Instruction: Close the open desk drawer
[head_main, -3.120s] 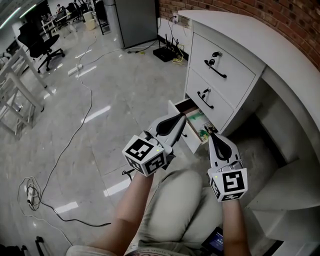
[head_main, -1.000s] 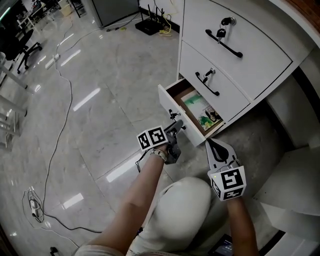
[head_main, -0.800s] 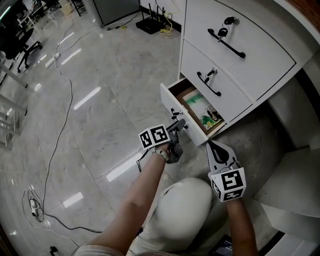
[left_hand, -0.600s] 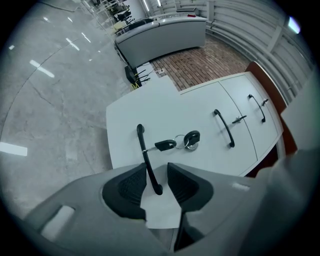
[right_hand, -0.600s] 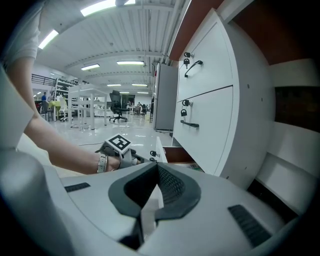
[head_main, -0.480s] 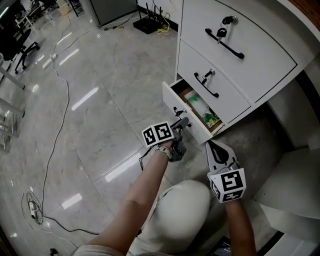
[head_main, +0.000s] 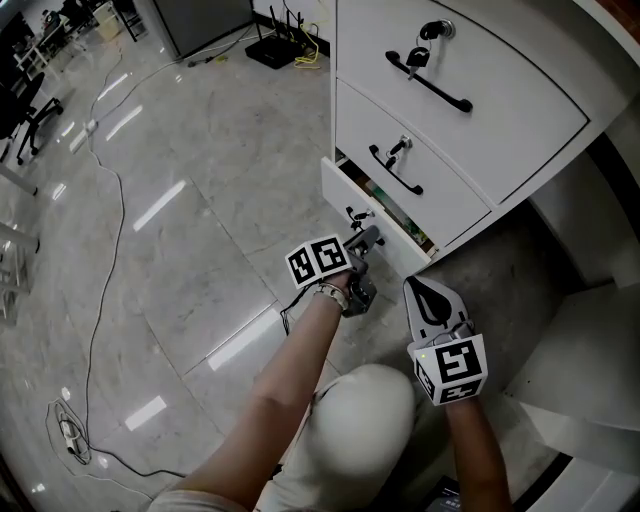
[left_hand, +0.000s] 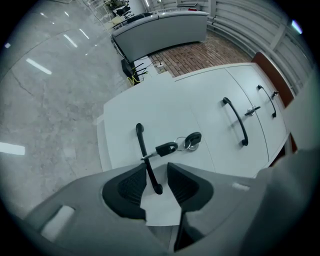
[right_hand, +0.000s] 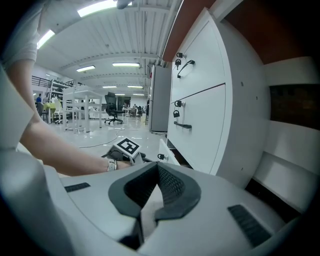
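The lowest drawer (head_main: 342, 192) of the white desk (head_main: 500, 110) stands out only a little from the bottom edge of the desk front, and a narrow dark gap shows along its top. The left gripper (left_hand: 152, 172) is at the drawer front with its jaws well apart and the black handle (left_hand: 142, 145) between them (the bar lies close to one pad, but it is not clamped), and a key (left_hand: 167, 148) sits in the lock just beside. The right gripper (head_main: 418, 286) hangs near the right end of the drawer, apart from it, its jaws together and holding nothing
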